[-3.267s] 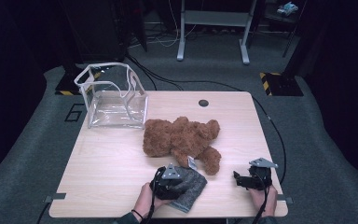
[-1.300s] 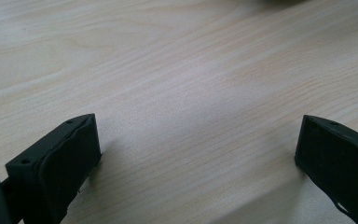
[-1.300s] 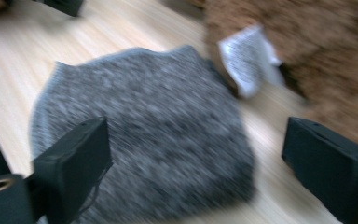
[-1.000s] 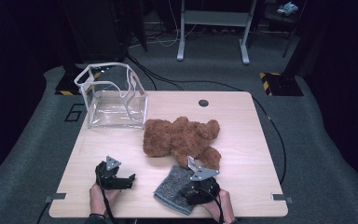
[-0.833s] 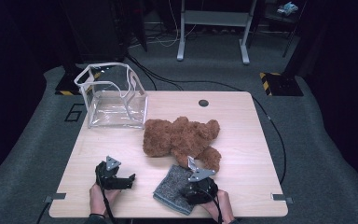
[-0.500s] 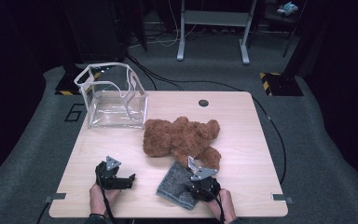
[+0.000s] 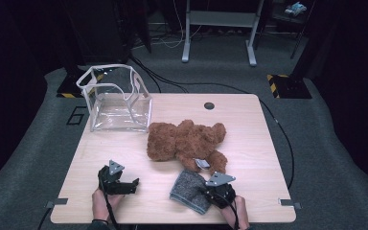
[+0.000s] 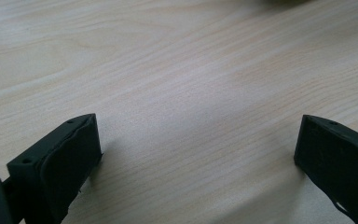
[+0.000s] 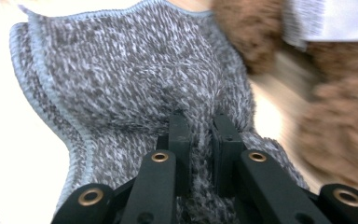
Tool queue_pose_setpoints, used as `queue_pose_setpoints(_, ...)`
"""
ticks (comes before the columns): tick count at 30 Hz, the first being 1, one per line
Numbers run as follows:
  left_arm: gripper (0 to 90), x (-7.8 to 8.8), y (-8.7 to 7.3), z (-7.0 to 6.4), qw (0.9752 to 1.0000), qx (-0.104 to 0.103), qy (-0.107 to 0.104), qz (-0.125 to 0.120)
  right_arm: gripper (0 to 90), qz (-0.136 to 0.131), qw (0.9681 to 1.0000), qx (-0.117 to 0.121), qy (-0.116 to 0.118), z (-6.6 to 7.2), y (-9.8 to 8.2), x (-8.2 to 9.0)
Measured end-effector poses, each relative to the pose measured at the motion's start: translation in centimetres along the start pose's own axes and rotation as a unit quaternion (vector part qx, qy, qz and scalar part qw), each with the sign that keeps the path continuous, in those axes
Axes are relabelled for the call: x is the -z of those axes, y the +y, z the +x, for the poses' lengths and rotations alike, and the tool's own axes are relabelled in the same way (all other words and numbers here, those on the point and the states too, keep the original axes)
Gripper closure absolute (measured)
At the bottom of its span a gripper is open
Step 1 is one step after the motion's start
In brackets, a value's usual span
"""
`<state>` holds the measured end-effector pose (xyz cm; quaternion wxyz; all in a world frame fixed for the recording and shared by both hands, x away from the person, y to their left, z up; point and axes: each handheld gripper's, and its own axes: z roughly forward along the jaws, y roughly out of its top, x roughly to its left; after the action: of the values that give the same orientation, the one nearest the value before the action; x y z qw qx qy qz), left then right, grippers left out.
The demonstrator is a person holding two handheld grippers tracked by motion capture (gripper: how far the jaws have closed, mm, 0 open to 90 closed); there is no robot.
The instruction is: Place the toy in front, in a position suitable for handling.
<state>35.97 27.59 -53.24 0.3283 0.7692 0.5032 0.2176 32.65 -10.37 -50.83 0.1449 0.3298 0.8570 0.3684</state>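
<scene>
Now pinched: a grey knitted cloth [image 7: 190,191], lying at the lower centre of the high view just below a brown teddy bear [image 7: 187,141], bunches into a ridge between the right tongs [image 9: 200,119], whose jaws have just been closing and stand narrow, clamped on the fabric. A second ago they straddled the cloth wide; the grip now looks secure enough for a lift, perhaps toward the clear plastic bag [image 7: 116,98] standing open at the upper left. At lower left, the left tongs [image 7: 133,184] rest wide apart over bare worktop [image 8: 182,70], holding nothing. A white label [image 7: 201,164] on the bear lies near the cloth's upper edge.
</scene>
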Motion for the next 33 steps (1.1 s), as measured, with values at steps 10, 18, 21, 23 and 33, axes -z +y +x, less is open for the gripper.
queue_pose_setpoints(10,0.1,0.0,0.0,0.0,1.0,0.0,0.001,0.0,82.0,-0.007,0.9987,-0.031,-0.04,-2.6,-2.1,3.7)
queue_pose_setpoints(18,0.1,0.0,0.0,0.0,1.0,0.001,0.001,0.0,82.1,-0.009,0.9963,-0.05,-0.07,-4.5,-3.1,5.8)
queue_pose_setpoints(21,0.1,0.0,0.0,0.0,1.0,0.001,0.001,0.0,82.1,-0.007,0.9955,-0.05,-0.08,-5.0,-3.3,6.3)
queue_pose_setpoints(23,0.1,0.0,0.0,0.0,1.0,0.001,0.001,0.0,82.1,-0.008,0.9948,-0.052,-0.087,-5.4,-3.4,6.5)
queue_pose_setpoints(33,0.1,0.0,0.0,0.0,1.0,0.001,0.001,0.0,82.1,-0.005,0.9853,-0.075,-0.154,-8.1,-4.0,8.7)
